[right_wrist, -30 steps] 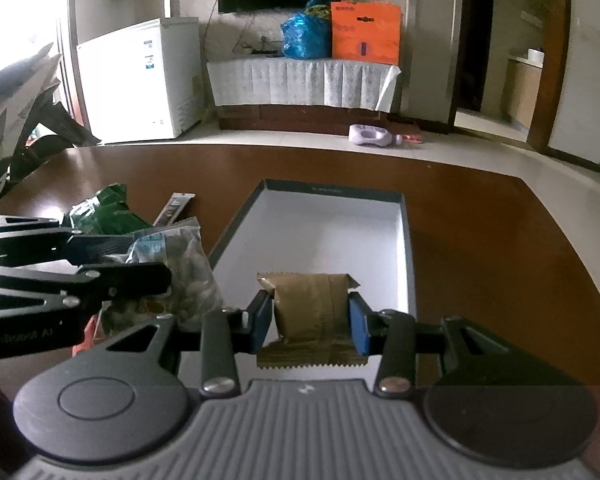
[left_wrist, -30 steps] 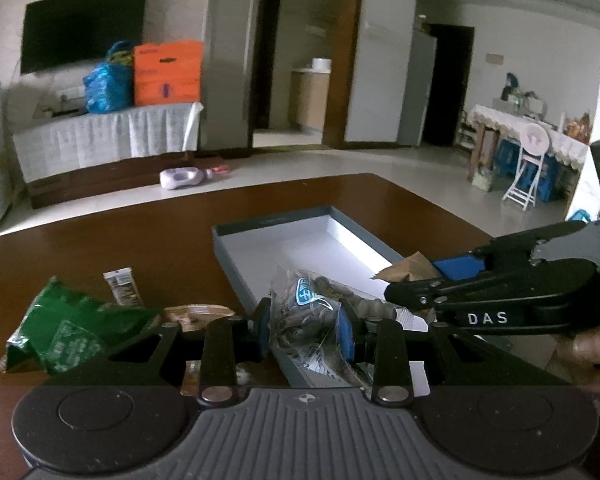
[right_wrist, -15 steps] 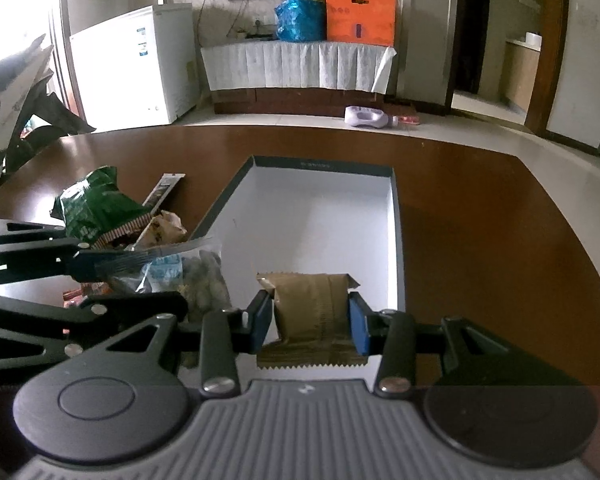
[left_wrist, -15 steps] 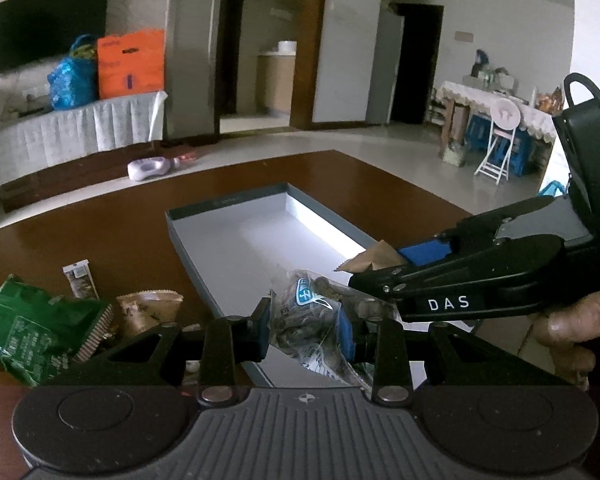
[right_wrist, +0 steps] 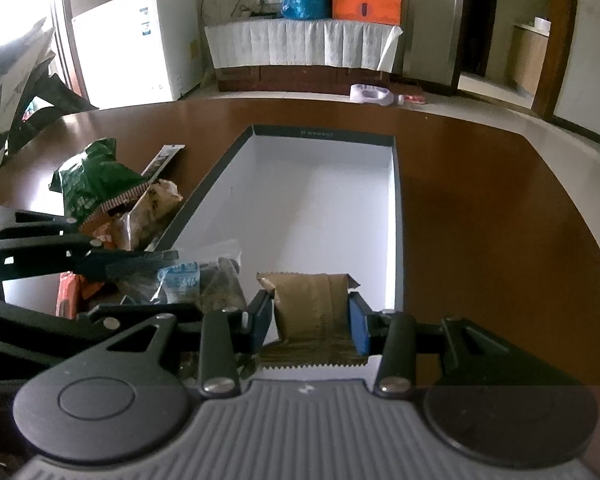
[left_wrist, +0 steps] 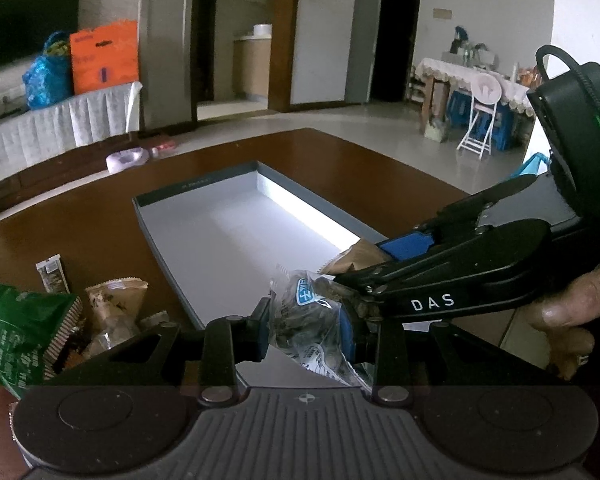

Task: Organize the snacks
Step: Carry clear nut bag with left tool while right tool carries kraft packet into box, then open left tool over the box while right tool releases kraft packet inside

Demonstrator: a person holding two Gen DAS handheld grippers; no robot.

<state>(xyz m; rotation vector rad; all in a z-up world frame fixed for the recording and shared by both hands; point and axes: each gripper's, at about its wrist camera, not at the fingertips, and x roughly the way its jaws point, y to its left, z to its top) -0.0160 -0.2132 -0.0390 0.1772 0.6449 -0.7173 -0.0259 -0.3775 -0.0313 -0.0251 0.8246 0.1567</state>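
My left gripper [left_wrist: 305, 330] is shut on a clear bag of dark snacks [left_wrist: 320, 320] with a blue label, held over the near end of the grey open box [left_wrist: 236, 240]. The right gripper [right_wrist: 311, 318] is shut on a brown snack packet [right_wrist: 312, 312], also over the box's [right_wrist: 320, 208] near end. In the left wrist view the right gripper's [left_wrist: 364, 268] fingers cross from the right, just above my bag, with a hand [left_wrist: 568, 316] on its handle. In the right wrist view the clear bag [right_wrist: 204, 280] hangs close to the left of the brown packet.
Loose snacks lie on the brown table [right_wrist: 480, 208] left of the box: a green bag [right_wrist: 92, 180], a tan packet [left_wrist: 112, 308], a thin bar [left_wrist: 52, 278] and orange packets [right_wrist: 70, 292]. Beyond the table are a white freezer [right_wrist: 140, 40] and a folding chair [left_wrist: 480, 112].
The left gripper has moved rightward and down with the clear bag, from the box's left rim to over its near end. The right gripper has tipped slightly and keeps its packet.
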